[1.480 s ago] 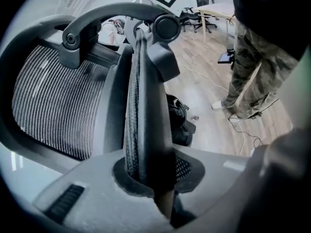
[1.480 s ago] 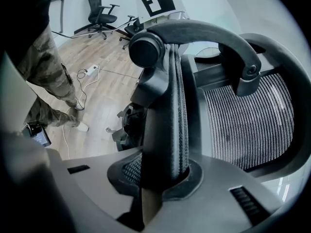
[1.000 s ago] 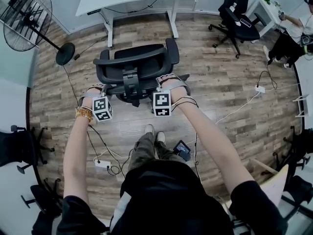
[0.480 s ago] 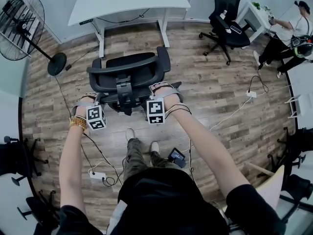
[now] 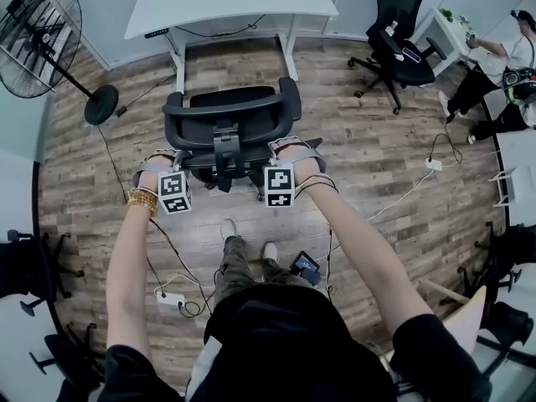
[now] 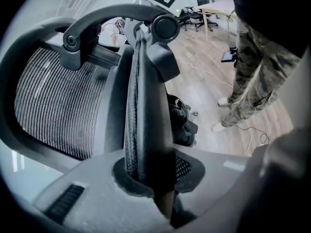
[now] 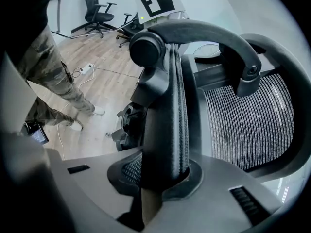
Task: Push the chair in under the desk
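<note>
The black mesh office chair (image 5: 230,120) stands on the wood floor just in front of the white desk (image 5: 226,2), its seat toward the desk. My left gripper (image 5: 170,159) grips the left edge of the backrest, my right gripper (image 5: 286,151) the right edge. In the left gripper view the backrest's padded rim (image 6: 146,106) runs down between the jaws of the left gripper (image 6: 151,181), and they press on it. The right gripper view shows the same rim (image 7: 167,110) clamped in my right gripper (image 7: 160,178).
A pedestal fan (image 5: 42,32) stands at the left of the desk. A second black chair (image 5: 398,36), a small white table (image 5: 444,32) and a seated person (image 5: 502,82) are at the right. Cables and power strips (image 5: 170,293) lie on the floor by my feet.
My feet have stepped apart, one ahead of the other, and the view has shifted a little. Both grippers keep their hold on the backrest.
</note>
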Demonstrator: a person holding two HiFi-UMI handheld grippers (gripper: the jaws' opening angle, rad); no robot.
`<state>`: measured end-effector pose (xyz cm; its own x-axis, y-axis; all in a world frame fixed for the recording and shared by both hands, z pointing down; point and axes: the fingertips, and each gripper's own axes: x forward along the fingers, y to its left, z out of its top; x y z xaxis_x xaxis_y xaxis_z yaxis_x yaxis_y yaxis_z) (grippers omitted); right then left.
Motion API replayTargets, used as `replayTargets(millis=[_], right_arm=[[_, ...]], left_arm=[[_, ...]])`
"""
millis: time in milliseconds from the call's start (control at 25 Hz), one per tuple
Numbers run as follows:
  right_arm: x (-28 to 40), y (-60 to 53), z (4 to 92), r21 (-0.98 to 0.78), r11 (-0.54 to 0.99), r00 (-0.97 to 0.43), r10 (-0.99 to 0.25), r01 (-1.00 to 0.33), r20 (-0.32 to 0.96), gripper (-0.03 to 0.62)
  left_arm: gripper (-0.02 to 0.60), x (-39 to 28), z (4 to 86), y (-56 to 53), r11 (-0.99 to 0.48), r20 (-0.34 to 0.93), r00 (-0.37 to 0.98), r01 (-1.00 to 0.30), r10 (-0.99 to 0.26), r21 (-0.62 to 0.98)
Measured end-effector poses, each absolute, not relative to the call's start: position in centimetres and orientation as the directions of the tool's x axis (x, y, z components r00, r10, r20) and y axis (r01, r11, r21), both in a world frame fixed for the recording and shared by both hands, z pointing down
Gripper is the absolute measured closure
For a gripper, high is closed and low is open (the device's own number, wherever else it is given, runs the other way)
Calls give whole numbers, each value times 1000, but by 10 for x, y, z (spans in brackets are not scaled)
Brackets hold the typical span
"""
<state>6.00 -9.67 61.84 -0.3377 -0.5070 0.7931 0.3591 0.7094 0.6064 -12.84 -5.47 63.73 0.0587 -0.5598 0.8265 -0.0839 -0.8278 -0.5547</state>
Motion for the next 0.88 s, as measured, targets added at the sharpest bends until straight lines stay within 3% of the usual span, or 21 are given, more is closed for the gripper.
replayTargets(millis=[880], right_arm=[[37,-130,621,609,715,-336,-512,343,791,543]], left_arm=[[534,-153,635,-95,-810,807,64,-59,-587,-584]])
